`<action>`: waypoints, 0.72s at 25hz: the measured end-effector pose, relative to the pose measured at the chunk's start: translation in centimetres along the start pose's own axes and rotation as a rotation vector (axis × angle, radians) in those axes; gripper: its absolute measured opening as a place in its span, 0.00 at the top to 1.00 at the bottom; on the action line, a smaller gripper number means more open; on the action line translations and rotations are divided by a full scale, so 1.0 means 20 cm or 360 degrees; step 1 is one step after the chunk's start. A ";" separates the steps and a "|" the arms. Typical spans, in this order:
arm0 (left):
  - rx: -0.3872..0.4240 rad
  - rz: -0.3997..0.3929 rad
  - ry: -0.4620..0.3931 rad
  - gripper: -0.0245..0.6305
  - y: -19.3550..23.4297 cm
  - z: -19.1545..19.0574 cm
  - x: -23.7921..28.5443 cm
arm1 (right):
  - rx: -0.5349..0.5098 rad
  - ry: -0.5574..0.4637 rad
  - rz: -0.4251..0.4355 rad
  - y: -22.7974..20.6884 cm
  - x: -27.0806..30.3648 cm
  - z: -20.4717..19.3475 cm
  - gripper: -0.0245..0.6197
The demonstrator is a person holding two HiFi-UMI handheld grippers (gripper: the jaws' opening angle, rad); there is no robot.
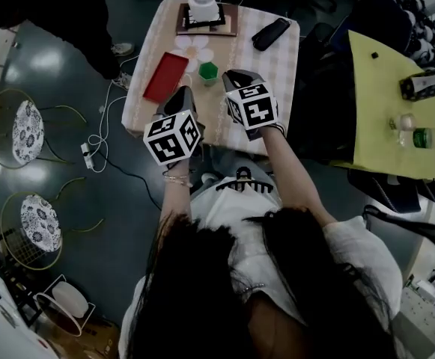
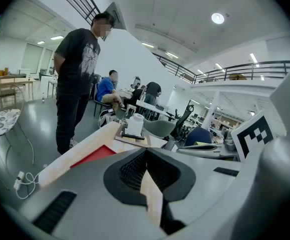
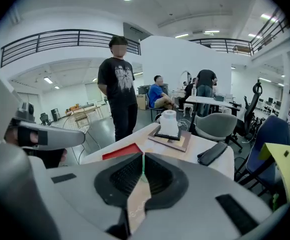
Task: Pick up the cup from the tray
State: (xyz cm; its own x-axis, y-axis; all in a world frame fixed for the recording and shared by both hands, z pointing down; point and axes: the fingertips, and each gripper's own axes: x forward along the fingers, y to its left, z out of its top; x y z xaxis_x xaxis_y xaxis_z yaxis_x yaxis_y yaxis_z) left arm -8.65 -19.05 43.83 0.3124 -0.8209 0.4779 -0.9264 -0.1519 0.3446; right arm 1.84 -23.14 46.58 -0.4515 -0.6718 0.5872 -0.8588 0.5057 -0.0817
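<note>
Long dark hair (image 1: 202, 290), white short-sleeved top (image 1: 228, 219), thin bracelet (image 1: 176, 178); grey left gripper (image 1: 183, 93) and right gripper (image 1: 236, 75), black-and-white marker cubes (image 1: 174, 137)

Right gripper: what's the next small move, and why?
Likely open the right gripper's fingers first. They are together with nothing held, and the cup stands just ahead of their tips, beside the tray rather than on it. Advancing shut would probably push the cup; opened, they could straddle it.

Your cup (image 1: 208, 72) is green, with a red tray (image 1: 165, 76) to its left. The tablecloth (image 1: 281, 58) is a pale beige check. To the right, another table (image 1: 374, 103) is yellow; the far case (image 1: 270, 33) is black.
</note>
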 end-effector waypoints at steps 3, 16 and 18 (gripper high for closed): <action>0.0003 -0.0005 -0.0013 0.95 -0.01 -0.02 -0.06 | 0.0012 -0.0019 -0.0018 0.03 -0.07 -0.02 0.94; -0.0029 -0.0021 -0.0063 0.95 -0.04 -0.12 -0.24 | 0.0010 -0.0075 -0.0036 0.16 -0.24 -0.11 0.95; -0.0013 -0.0033 -0.0070 0.95 -0.06 -0.12 -0.25 | -0.0008 -0.0071 -0.0051 0.17 -0.25 -0.12 0.95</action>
State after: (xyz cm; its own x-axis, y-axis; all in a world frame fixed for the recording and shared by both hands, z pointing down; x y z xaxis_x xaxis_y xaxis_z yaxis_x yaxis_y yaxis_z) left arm -8.66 -13.46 42.96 0.3221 -0.8409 0.4349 -0.9180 -0.1651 0.3607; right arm 1.76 -16.77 45.24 -0.4339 -0.7111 0.5532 -0.8720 0.4860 -0.0592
